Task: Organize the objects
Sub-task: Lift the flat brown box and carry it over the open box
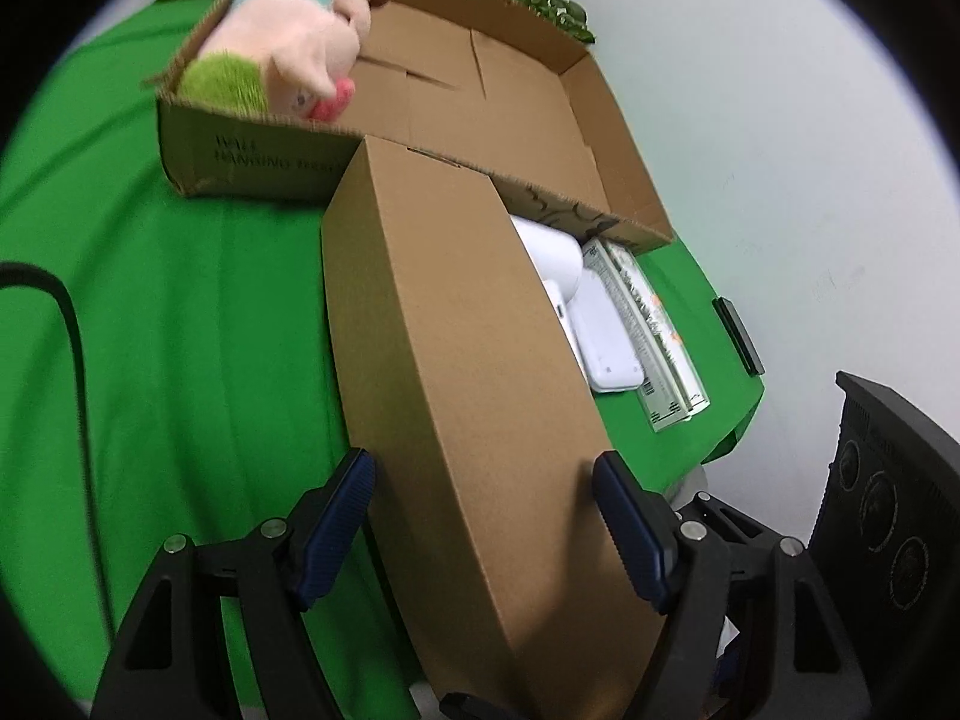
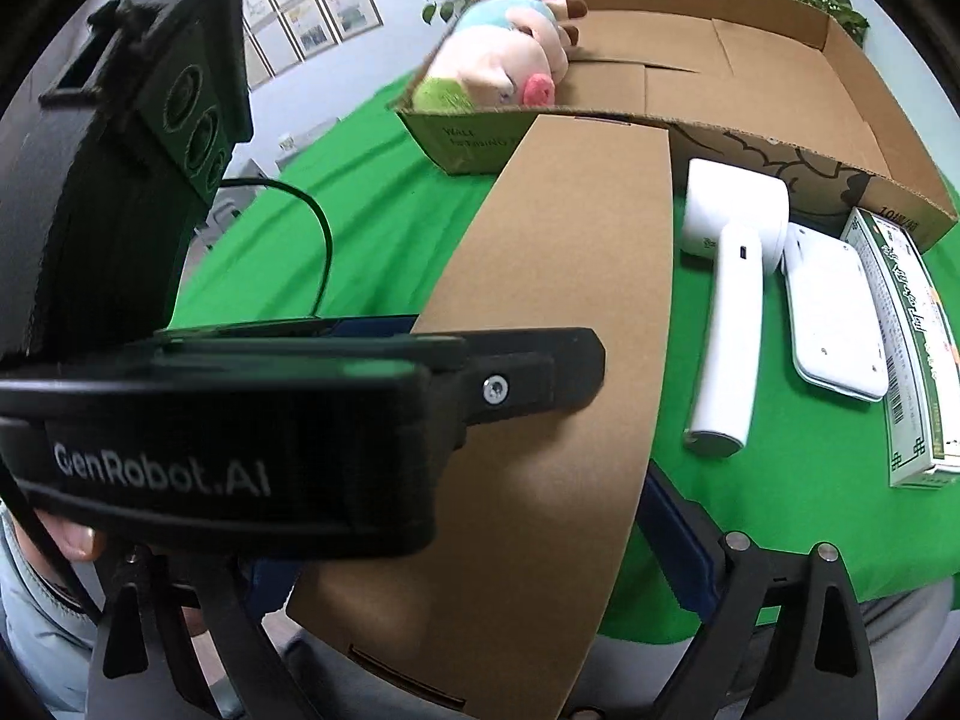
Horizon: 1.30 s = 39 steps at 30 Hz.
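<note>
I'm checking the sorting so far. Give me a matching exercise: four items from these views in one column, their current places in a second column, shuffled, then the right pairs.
Items:
1. plush pig
2. long brown carton
3. white handheld device
4. green-and-white packet

Places:
A. on the green cloth, farthest right in the right wrist view
B. in a corner of the open cardboard box
C. between the fingers of the left gripper
D. on the green cloth, just right of the long carton

Pairs: 1-B, 2-C, 3-D, 4-A
</note>
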Each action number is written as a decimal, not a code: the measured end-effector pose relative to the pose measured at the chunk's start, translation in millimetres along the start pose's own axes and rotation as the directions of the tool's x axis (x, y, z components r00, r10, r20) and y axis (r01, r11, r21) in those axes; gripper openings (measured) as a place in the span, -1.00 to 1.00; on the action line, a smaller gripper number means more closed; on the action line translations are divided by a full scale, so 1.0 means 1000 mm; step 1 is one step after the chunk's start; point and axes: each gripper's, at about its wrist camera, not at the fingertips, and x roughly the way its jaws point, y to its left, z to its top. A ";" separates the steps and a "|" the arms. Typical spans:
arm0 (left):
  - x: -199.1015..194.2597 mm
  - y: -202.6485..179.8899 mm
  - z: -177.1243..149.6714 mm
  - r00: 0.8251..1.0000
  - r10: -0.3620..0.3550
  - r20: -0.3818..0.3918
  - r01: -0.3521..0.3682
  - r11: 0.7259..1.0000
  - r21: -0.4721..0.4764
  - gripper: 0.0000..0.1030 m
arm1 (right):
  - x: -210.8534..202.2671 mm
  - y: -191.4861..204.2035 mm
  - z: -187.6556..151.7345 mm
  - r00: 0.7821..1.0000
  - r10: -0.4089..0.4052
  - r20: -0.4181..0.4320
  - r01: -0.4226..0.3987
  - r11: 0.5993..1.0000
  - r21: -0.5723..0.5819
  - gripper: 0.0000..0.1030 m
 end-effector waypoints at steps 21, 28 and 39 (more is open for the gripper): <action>-0.079 -0.136 0.135 0.935 -0.028 0.353 -0.084 0.951 0.297 0.39 | -0.152 -0.024 0.120 0.889 -0.061 0.455 0.119 0.988 -0.100 0.81; -0.097 -0.150 0.189 0.908 -0.024 0.418 -0.129 0.934 0.333 0.39 | -0.174 -0.027 0.181 0.843 -0.038 0.536 0.132 0.982 -0.139 0.81; -0.070 -0.115 0.251 0.923 0.000 0.386 -0.131 0.941 0.312 0.39 | -0.142 -0.038 0.270 0.857 -0.013 0.514 0.110 0.981 -0.159 0.81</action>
